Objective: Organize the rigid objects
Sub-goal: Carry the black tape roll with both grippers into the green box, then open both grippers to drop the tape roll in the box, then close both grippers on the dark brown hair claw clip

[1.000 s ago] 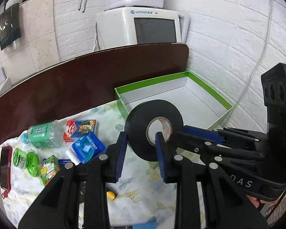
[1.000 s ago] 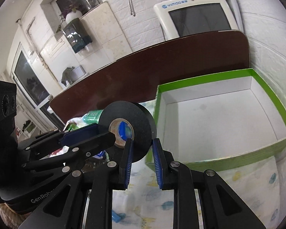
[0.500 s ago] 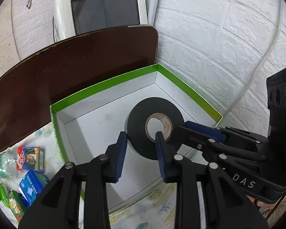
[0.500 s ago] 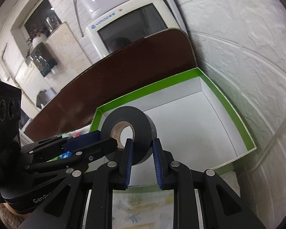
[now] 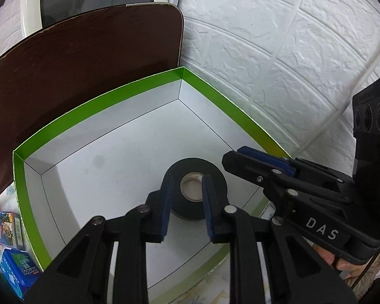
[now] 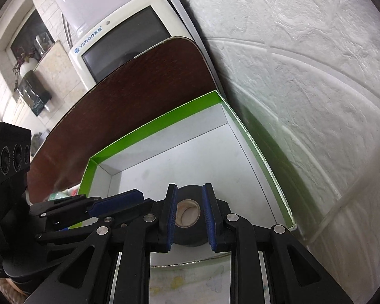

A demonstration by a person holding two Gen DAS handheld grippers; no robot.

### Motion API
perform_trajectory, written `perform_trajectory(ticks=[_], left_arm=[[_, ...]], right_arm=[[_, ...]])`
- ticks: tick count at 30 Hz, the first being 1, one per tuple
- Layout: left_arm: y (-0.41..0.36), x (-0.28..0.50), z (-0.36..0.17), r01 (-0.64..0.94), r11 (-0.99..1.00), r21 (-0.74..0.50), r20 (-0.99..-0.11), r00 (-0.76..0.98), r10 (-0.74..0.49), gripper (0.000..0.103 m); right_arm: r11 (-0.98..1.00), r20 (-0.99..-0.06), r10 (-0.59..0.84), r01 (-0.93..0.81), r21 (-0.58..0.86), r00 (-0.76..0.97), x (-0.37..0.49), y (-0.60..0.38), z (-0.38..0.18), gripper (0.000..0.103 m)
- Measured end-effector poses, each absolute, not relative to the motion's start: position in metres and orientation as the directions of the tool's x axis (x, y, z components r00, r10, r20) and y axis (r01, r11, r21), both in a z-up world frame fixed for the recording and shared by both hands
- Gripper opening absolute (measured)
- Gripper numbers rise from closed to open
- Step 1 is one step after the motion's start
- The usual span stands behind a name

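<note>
A black tape roll [image 5: 190, 172] lies flat on the white floor of the green-rimmed box [image 5: 109, 98], near its front right corner. My left gripper [image 5: 187, 205] is open, its blue pads just above and either side of the roll, apart from it. My right gripper [image 6: 188, 215] is open too, straddling the same roll [image 6: 187, 195] from the right. The right gripper also shows in the left wrist view [image 5: 263, 159], and the left one in the right wrist view [image 6: 114, 202]. Neither holds anything.
A dark brown board [image 5: 76, 58] stands behind the box [image 6: 152, 126]. A white brick wall [image 5: 266, 50] is close on the right with a cable [image 6: 342, 202]. A red card box [image 5: 5, 225] and a blue tin [image 5: 17, 271] lie left on the cloth.
Both grippers carried the tape over the box, lowered it to the floor and opened. The roll now lies flat, released.
</note>
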State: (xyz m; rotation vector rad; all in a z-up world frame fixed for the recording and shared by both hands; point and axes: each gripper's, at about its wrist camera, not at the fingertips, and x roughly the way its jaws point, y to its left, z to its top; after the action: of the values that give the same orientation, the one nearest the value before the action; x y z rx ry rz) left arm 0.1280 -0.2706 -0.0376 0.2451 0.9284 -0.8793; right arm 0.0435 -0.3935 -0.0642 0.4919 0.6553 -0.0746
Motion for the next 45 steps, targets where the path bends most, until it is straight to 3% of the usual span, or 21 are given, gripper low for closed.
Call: perform_trajectory(ticks=[12, 17, 27, 31, 33, 34, 36, 38, 45], left_arm=[[-0.241, 0.114, -0.021, 0.729, 0.663, -0.173, -0.754, 0.334, -0.565, 0.024], [-0.201, 0.103, -0.007, 0.696, 0.699, -0.164, -0.724, 0.396, -0.565, 0.037], [-0.074, 0.098, 0.005, 0.520, 0.836, -0.174, -0.682, 0.549, -0.483, 0.047], [-0.018, 0.090, 0.006, 0.423, 0.890, -0.169, -0.662, 0.621, -0.420, 0.063], [0.012, 0.083, 0.005, 0.373, 0.915, -0.157, -0.648, 0.660, -0.380, 0.066], [0.022, 0.080, 0.003, 0.351, 0.924, -0.151, -0.644, 0.674, -0.362, 0.068], [0.046, 0.075, -0.002, 0.314, 0.938, -0.144, -0.642, 0.692, -0.330, 0.071], [0.067, 0.070, -0.009, 0.286, 0.948, -0.140, -0.648, 0.697, -0.307, 0.073], [0.116, 0.054, -0.048, 0.237, 0.964, -0.121, -0.693, 0.675, -0.253, 0.074]], right_arm=[[0.894, -0.575, 0.111, 0.171, 0.414, 0.811, 0.036, -0.375, -0.048, 0.024], [0.913, -0.560, 0.129, 0.123, 0.390, 0.819, 0.029, -0.350, -0.034, 0.024], [0.937, -0.566, 0.227, -0.018, 0.350, 0.793, 0.032, -0.275, -0.019, 0.023], [0.939, -0.580, 0.292, -0.113, 0.325, 0.761, 0.036, -0.233, -0.018, 0.023], [0.938, -0.591, 0.322, -0.164, 0.305, 0.740, 0.038, -0.209, -0.019, 0.024], [0.936, -0.599, 0.337, -0.189, 0.297, 0.726, 0.038, -0.197, -0.020, 0.026], [0.930, -0.617, 0.363, -0.233, 0.284, 0.698, 0.041, -0.173, -0.024, 0.046], [0.922, -0.632, 0.386, -0.274, 0.273, 0.672, 0.043, -0.149, -0.029, 0.053], [0.895, -0.698, 0.424, -0.385, 0.226, 0.577, 0.045, -0.080, -0.050, 0.054]])
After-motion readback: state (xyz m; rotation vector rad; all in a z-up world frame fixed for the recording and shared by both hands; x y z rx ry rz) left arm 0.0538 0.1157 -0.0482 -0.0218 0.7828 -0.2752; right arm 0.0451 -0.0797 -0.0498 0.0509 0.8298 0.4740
